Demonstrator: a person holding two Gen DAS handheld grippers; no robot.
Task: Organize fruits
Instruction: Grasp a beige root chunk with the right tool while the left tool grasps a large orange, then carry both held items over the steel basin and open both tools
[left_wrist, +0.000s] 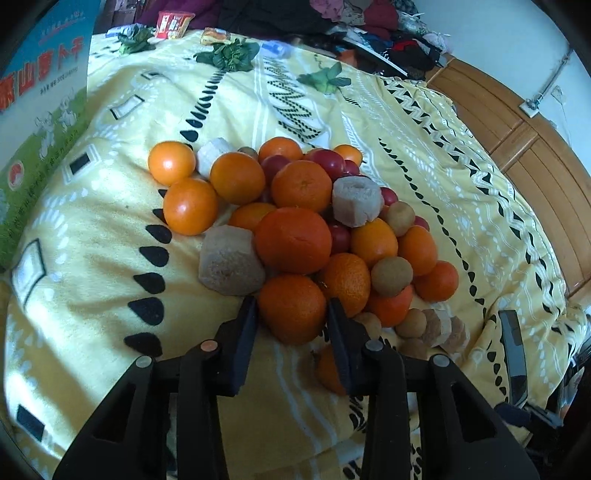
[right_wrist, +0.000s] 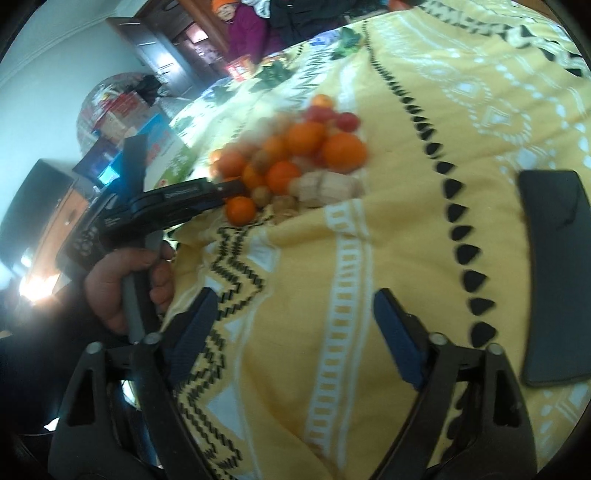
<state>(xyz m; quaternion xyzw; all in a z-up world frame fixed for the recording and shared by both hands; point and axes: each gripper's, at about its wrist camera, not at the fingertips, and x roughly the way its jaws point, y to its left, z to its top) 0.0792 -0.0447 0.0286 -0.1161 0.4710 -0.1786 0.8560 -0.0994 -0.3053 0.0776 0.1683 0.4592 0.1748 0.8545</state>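
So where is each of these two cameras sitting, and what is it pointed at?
Left wrist: rides on the left gripper, looking down along its jaws at the fruit pile; the jaws clamp an orange.
Right wrist: rides on the right gripper, looking down at the yellow blanket; its jaws stand open on nothing; a phone lies to the right; the person's left hand shows.
Shared: the fruit pile, the blanket, and the left gripper.

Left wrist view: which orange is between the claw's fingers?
The round orange mandarin at the pile's near edge, pinched by the left claw; all others lie beyond its fingertips.
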